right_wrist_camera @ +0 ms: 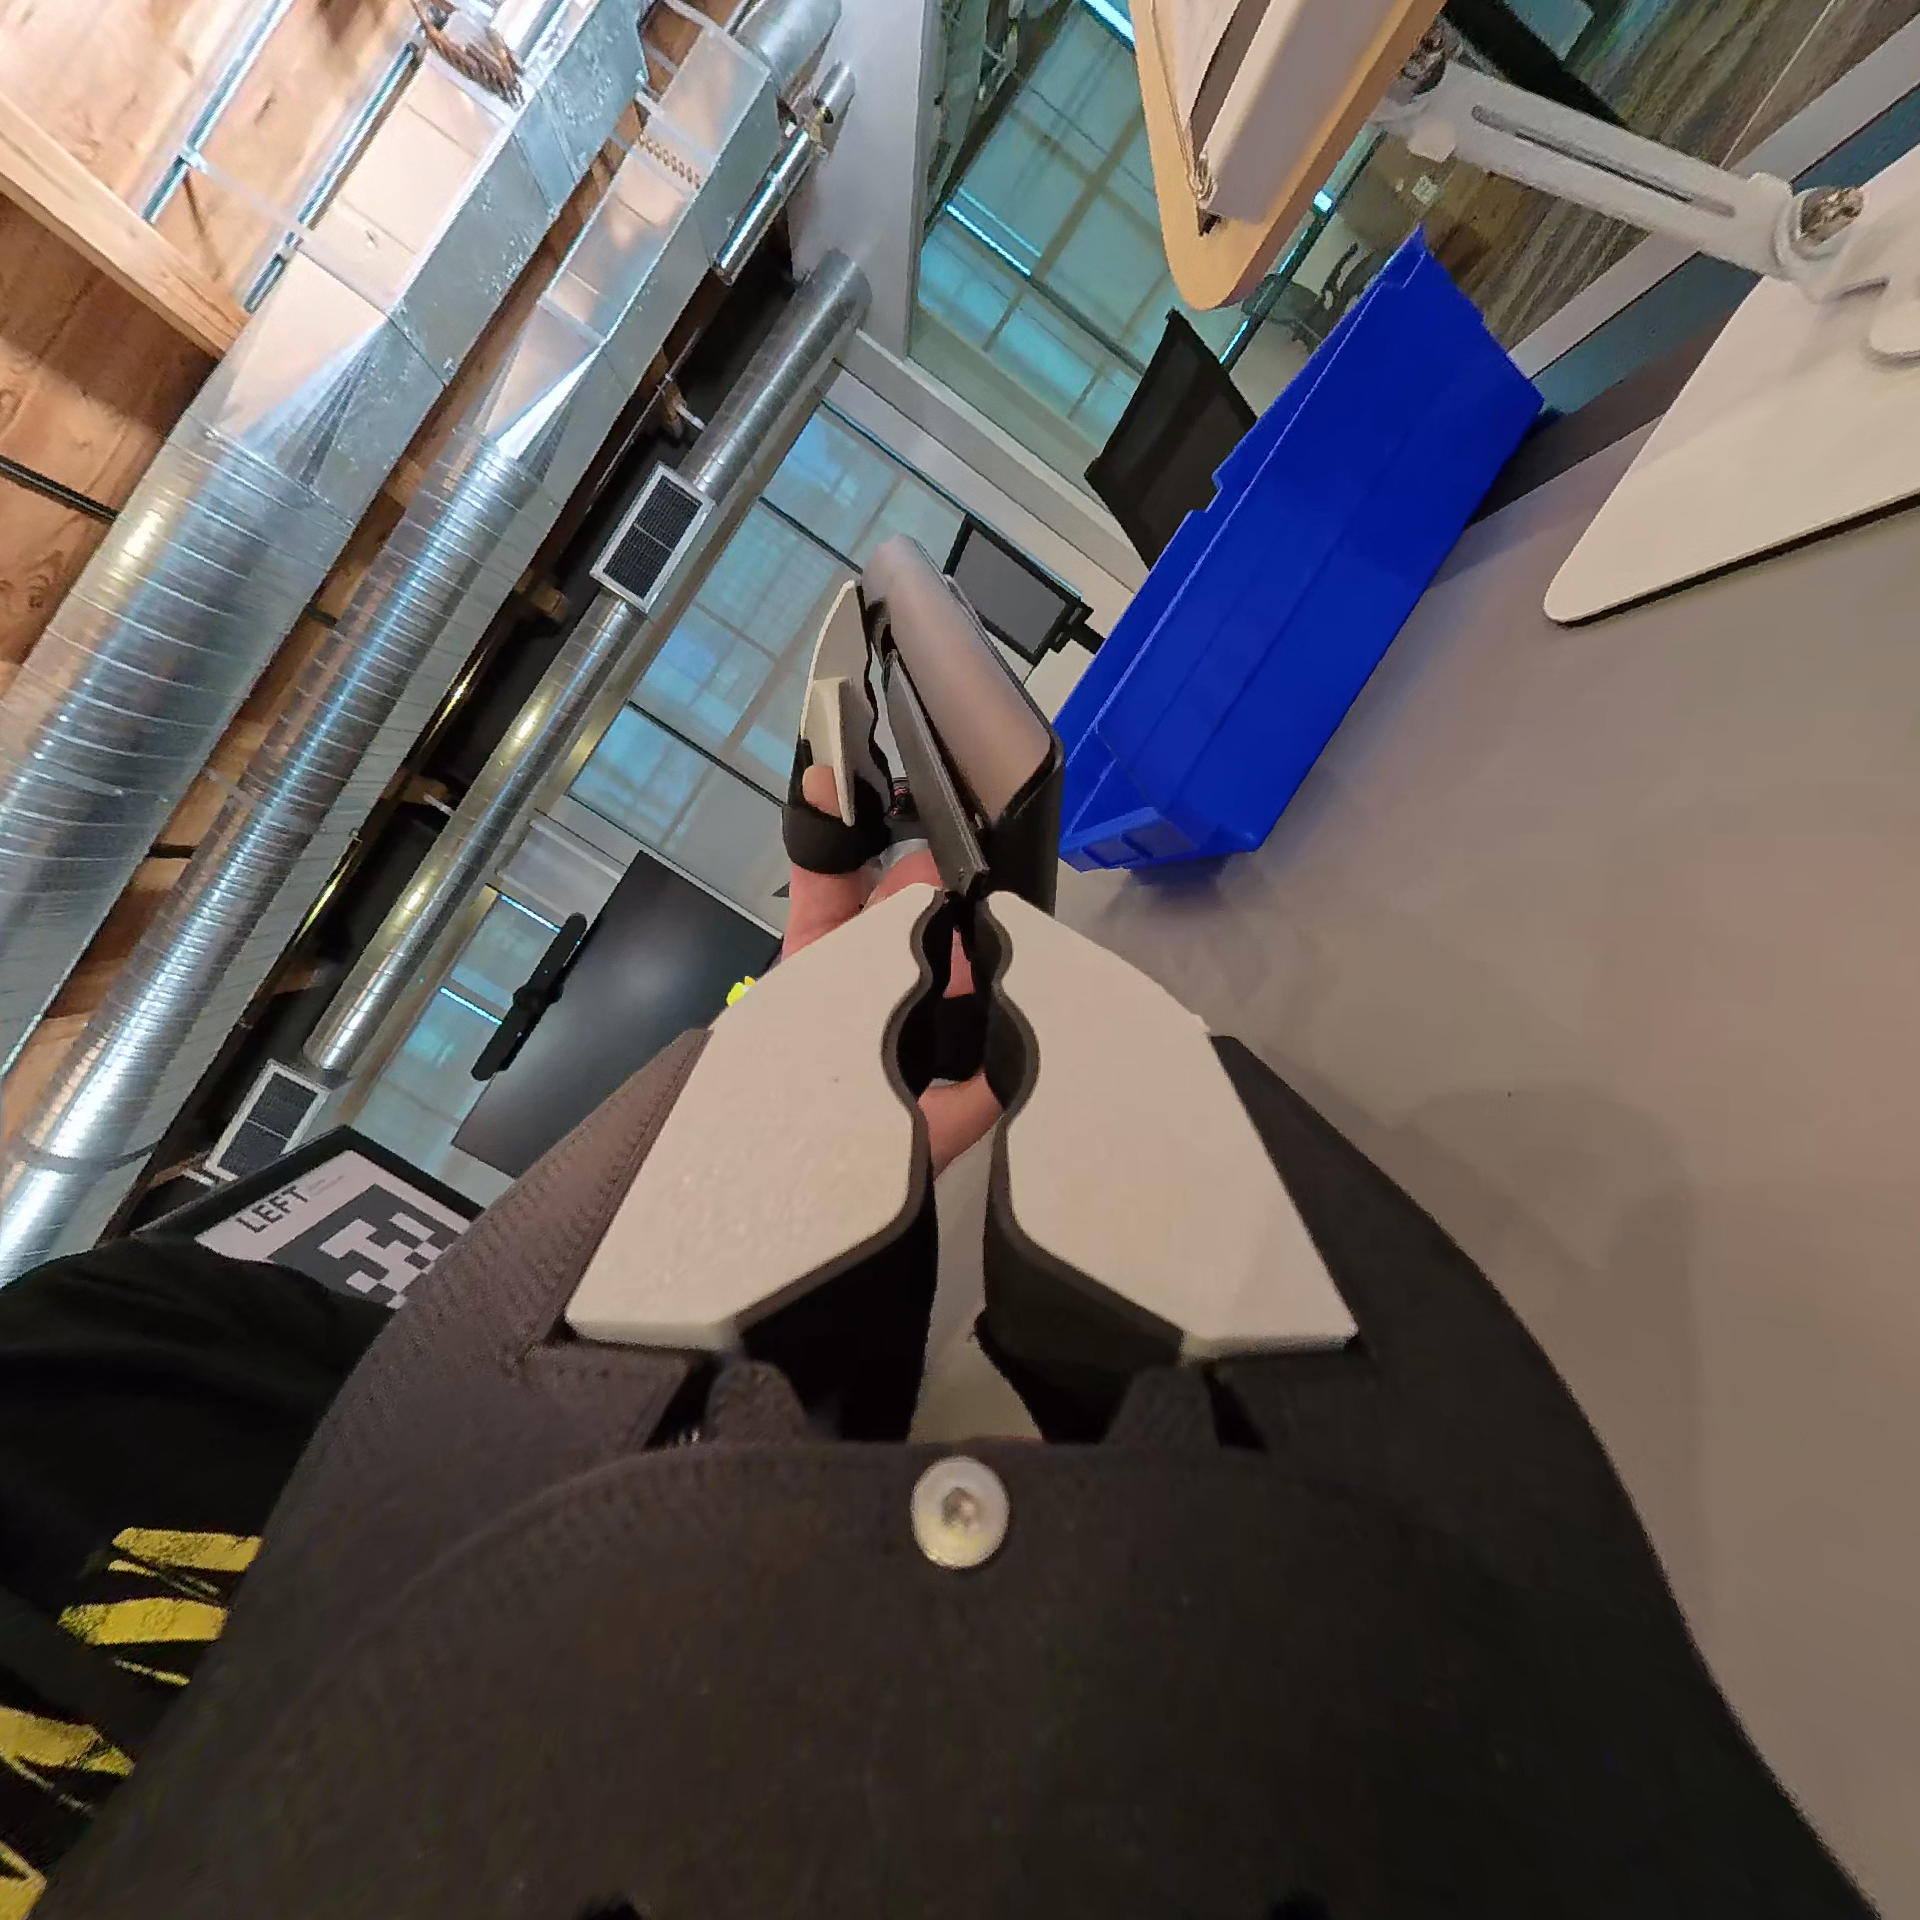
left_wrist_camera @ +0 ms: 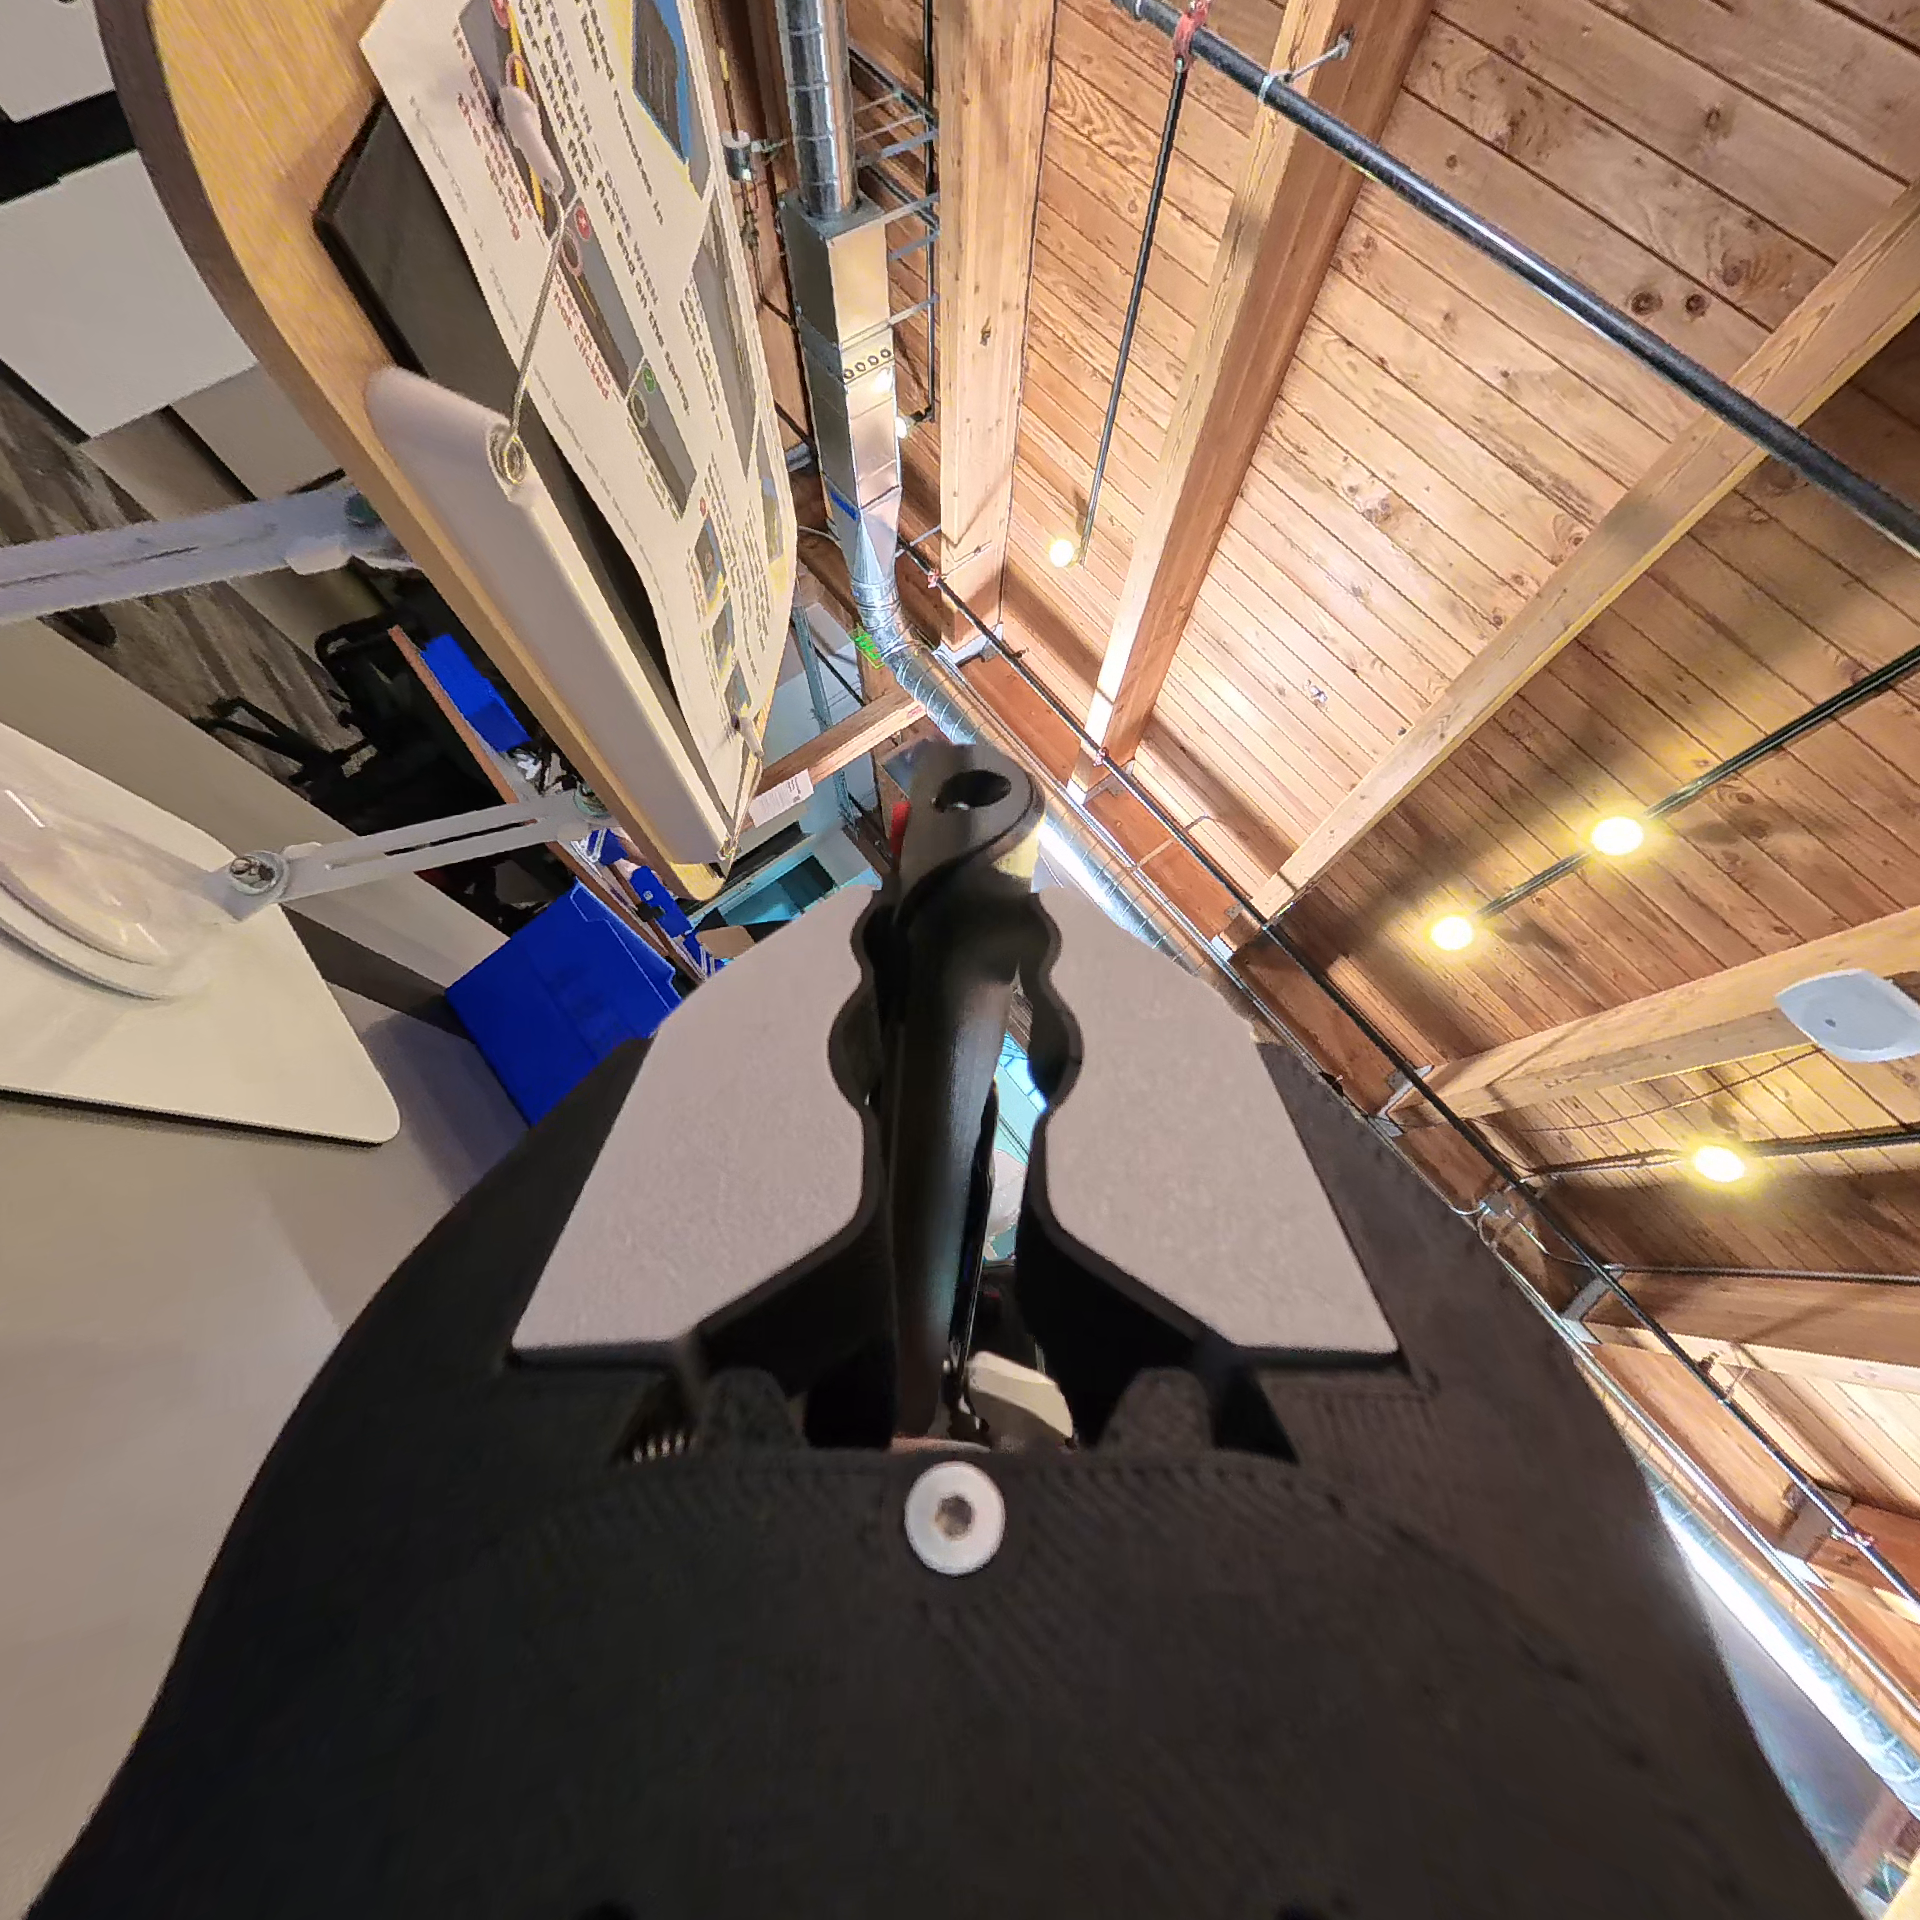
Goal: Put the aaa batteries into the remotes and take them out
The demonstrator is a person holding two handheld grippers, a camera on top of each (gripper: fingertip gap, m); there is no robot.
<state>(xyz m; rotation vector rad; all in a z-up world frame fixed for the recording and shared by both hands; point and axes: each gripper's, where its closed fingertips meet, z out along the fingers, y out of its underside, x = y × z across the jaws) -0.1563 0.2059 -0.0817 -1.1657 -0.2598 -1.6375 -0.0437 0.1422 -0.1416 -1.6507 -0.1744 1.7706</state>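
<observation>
I am holding the remote (left_wrist_camera: 951, 1039) edge-on in the left gripper (left_wrist_camera: 951, 966), its jaws pinching the dark body, which is sticking out past the tips toward the ceiling. In the right view the same remote (right_wrist_camera: 961, 707) is showing a grey face, and the right gripper (right_wrist_camera: 961, 914) is nipping its near end, jaws almost pressed together. I am judging it light, stiff and smooth, so likely slippery; I am keeping hold on the long edges. I cannot see any batteries. A blue bin (right_wrist_camera: 1288, 582) is sitting on the grey table (right_wrist_camera: 1558, 935).
</observation>
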